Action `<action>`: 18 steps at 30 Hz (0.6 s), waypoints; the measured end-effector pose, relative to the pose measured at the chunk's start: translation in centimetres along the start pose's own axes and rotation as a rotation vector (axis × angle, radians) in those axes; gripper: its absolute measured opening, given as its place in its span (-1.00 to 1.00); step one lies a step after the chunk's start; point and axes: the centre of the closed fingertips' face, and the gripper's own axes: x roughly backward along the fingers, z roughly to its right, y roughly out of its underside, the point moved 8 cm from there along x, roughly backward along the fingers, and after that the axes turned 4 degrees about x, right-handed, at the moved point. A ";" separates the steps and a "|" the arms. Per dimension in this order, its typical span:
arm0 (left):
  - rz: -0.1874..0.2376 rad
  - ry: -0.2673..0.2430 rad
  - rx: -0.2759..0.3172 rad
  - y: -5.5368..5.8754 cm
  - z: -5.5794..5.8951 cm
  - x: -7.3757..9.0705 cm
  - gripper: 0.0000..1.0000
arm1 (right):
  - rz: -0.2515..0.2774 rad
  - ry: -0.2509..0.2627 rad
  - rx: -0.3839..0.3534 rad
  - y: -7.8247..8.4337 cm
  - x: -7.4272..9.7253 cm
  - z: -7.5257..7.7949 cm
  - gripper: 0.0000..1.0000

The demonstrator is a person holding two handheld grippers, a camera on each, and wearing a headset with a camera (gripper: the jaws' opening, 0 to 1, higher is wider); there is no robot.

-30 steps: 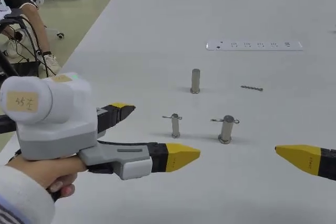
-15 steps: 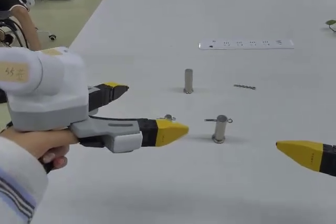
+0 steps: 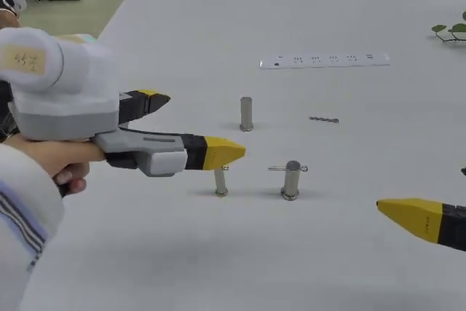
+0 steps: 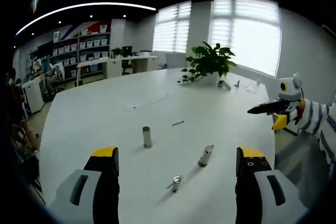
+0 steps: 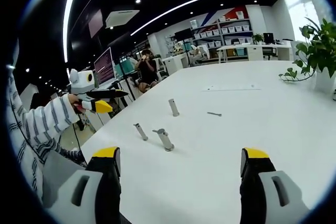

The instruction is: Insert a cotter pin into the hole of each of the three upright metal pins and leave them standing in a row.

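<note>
Three upright metal pins stand on the white table (image 3: 349,267). The far pin (image 3: 246,113) (image 4: 147,136) (image 5: 173,107) has no cotter pin in it. A cotter pin crosses the top of the near right pin (image 3: 291,180) (image 4: 206,155) (image 5: 164,139). The near left pin (image 3: 220,183) (image 4: 176,183) (image 5: 140,131) has its top hidden behind a jaw in the head view. A loose cotter pin (image 3: 324,119) (image 4: 178,123) (image 5: 213,114) lies right of the far pin. My left gripper (image 3: 204,125) (image 4: 178,153) hovers open above the near left pin. My right gripper (image 5: 181,153) is open and empty at the lower right.
A white power strip (image 3: 324,60) lies beyond the pins. A potted plant (image 3: 451,30) (image 4: 207,61) stands at the far right edge. A person sits beyond the table's left side (image 5: 147,66).
My left gripper has risen and moved forward, from in front of the pins to over the near left pin. The head camera has shifted right. The right gripper has hardly moved.
</note>
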 end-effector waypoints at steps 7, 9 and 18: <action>-0.030 0.010 -0.034 -0.6 -1.0 -1.9 0.76 | -0.001 0.003 -0.008 0.1 0.1 0.0 0.88; -0.043 0.017 -0.045 -0.8 -1.2 -2.5 0.73 | -0.002 0.004 -0.010 0.1 0.1 0.0 0.88; -0.065 0.057 -0.059 -2.0 -2.2 -5.4 0.52 | -0.008 0.006 -0.028 0.4 0.2 0.3 0.87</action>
